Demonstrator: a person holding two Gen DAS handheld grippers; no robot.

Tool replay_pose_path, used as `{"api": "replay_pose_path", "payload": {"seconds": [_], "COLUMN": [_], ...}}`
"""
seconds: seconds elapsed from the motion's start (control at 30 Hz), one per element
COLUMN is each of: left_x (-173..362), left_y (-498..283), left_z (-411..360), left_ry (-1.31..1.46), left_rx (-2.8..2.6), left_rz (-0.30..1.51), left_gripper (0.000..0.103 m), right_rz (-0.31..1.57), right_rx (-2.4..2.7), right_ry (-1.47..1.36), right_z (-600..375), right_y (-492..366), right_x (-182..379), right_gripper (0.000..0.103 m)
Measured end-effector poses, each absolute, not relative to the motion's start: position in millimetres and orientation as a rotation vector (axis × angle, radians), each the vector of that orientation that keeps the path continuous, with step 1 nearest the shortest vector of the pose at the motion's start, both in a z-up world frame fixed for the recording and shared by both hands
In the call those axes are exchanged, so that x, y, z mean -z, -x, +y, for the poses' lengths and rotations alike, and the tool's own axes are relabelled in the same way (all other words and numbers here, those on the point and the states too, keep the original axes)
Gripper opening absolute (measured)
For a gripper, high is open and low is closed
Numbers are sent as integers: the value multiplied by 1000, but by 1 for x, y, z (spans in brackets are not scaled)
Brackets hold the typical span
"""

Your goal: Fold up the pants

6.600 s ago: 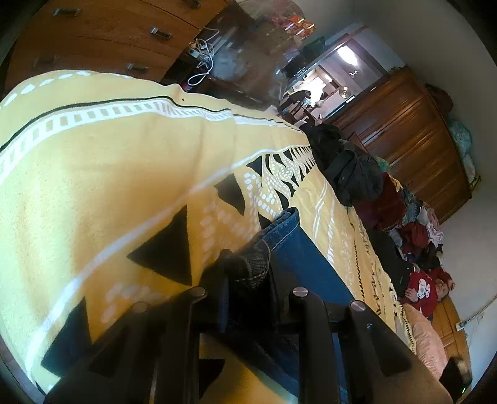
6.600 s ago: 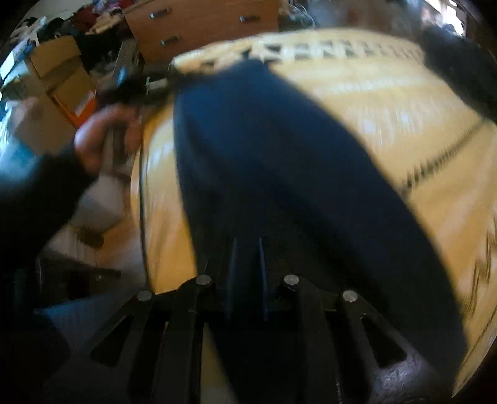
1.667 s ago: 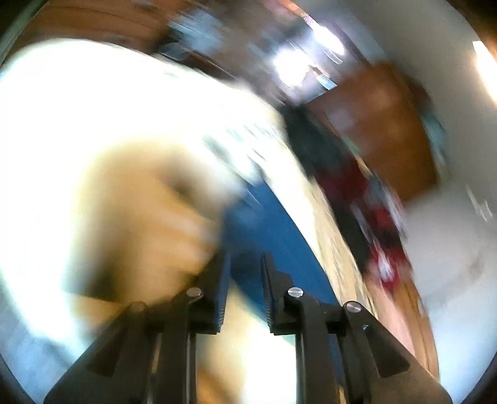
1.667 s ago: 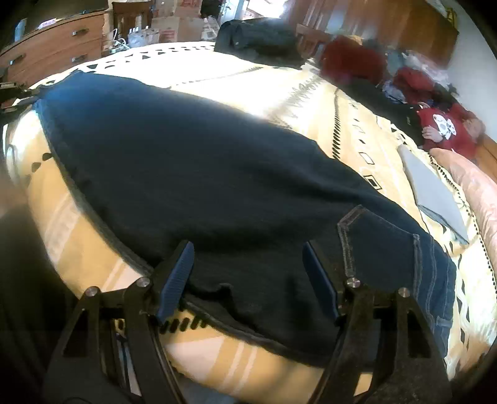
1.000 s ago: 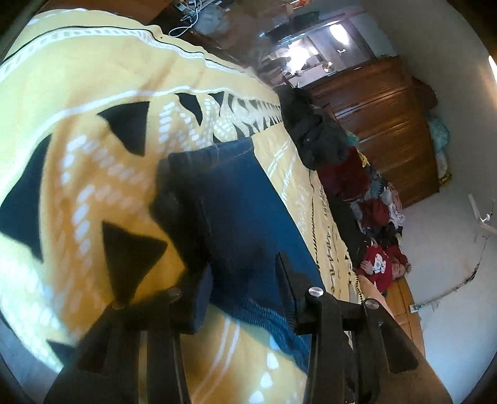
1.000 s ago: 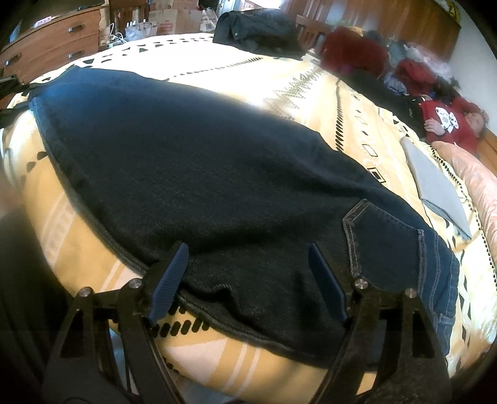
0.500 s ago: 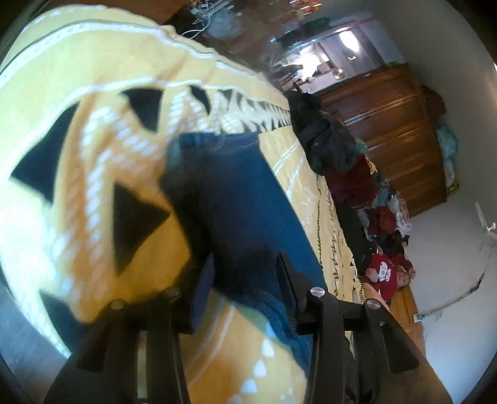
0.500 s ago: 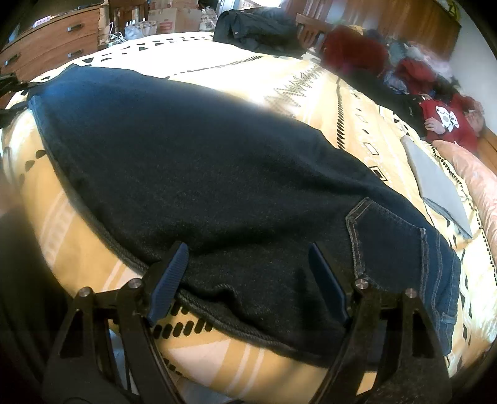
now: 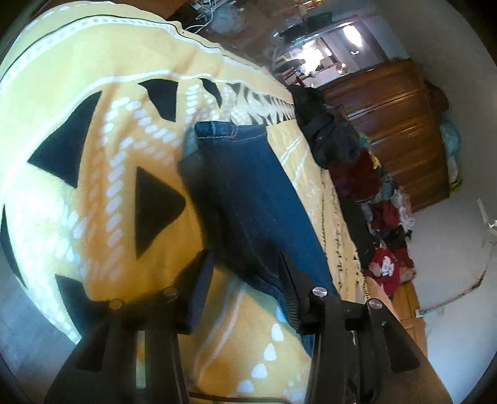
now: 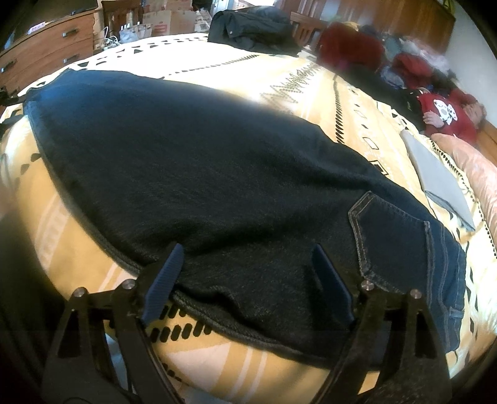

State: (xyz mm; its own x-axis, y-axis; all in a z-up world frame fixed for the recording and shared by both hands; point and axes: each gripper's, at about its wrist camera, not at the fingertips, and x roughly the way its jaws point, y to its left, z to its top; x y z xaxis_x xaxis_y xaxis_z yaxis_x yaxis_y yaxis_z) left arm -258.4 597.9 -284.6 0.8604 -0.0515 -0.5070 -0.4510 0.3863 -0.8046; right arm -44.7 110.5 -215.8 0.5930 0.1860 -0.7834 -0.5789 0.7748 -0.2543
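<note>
Dark blue jeans (image 10: 217,174) lie flat along a yellow patterned blanket (image 10: 279,80) on a bed, legs together, back pocket (image 10: 397,236) at the right. In the left wrist view the hem end (image 9: 230,130) lies ahead and the leg (image 9: 257,202) runs back between my fingers. My left gripper (image 9: 245,273) is open and empty, just above the leg's near edge. My right gripper (image 10: 245,258) is wide open and empty over the seat area near the bed's front edge.
A black jacket (image 10: 251,25) and a pile of red and dark clothes (image 10: 403,68) lie along the bed's far side. A grey flat pad (image 10: 435,174) and pink pillow (image 10: 478,167) lie at the right. Wooden dressers (image 10: 46,49) stand beyond the bed.
Both grippers have let go of the jeans and stand open. The left gripper has drawn back slightly, so more of the hem shows. The right view is nearly unchanged.
</note>
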Motion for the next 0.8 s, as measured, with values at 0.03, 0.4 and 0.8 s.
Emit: {"api": "replay_pose_path", "payload": {"seconds": [0.03,0.4,0.8], "left_x": [285,284,283], "left_y": [258,243,242], "left_z": [598,622,608], "left_ry": [1153,1200,1153], "left_rx": [-255,-241,-340], "left_rz": [500,366,400], "left_gripper": [47,49,49], "right_rz": [825,816,814], "right_rx": [-471,-460,-457], "right_ry": [526,524,522], "right_z": [110,109,110], "right_y": [44,43,44], "right_x": [216,218,219], "right_gripper": [87,92,95]}}
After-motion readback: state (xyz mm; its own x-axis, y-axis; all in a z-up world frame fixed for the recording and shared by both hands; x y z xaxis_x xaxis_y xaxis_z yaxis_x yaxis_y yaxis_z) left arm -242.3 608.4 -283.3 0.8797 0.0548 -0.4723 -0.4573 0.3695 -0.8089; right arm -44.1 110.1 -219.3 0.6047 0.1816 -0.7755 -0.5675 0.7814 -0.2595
